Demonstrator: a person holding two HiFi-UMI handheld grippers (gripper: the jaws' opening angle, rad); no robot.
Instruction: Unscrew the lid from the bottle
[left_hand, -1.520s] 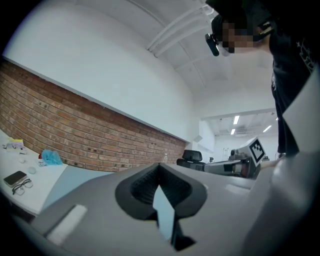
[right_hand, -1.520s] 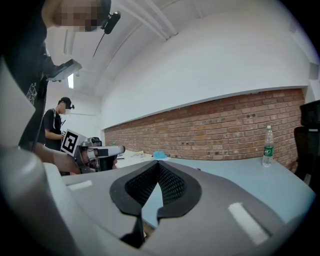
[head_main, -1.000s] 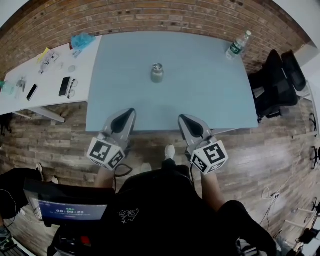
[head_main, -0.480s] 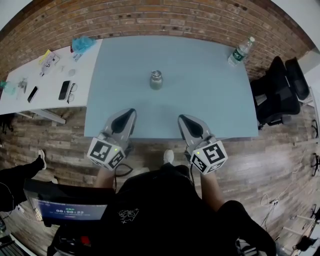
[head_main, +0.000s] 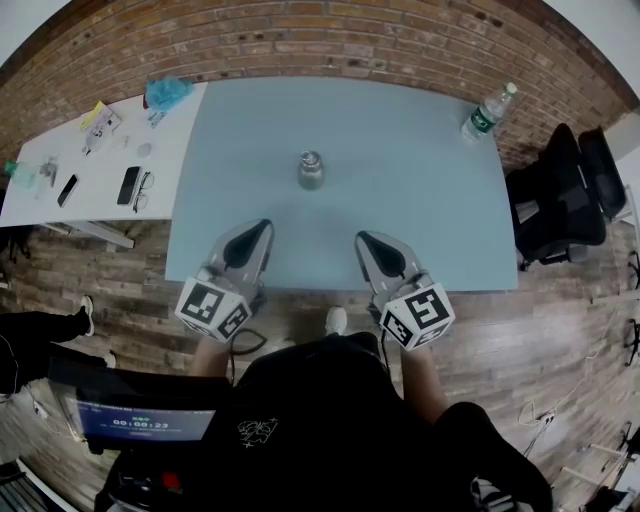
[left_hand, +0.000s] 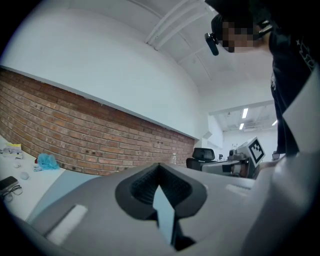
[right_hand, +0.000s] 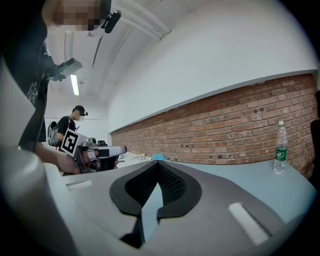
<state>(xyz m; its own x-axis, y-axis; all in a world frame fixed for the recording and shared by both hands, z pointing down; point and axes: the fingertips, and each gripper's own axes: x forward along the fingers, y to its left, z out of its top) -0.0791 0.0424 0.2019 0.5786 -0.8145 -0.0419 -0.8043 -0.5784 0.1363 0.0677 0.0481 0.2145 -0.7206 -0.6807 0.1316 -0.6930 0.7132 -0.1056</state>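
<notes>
one bottle (head_main: 311, 170) well beyond hand-held grippers (head_main: 262, 226) (head_main: 361, 238)

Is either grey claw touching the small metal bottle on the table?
Apart. The head view shows bare table between the bottle and both the left gripper and right gripper.

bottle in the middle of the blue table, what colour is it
The bottle is silver-grey, best seen in the head view.

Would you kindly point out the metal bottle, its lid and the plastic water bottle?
metal bottle (head_main: 311, 177): head view, on its body.
lid (head_main: 311, 157): head view, on its top.
plastic water bottle (right_hand: 279, 155): right gripper view, on its green label.
</notes>
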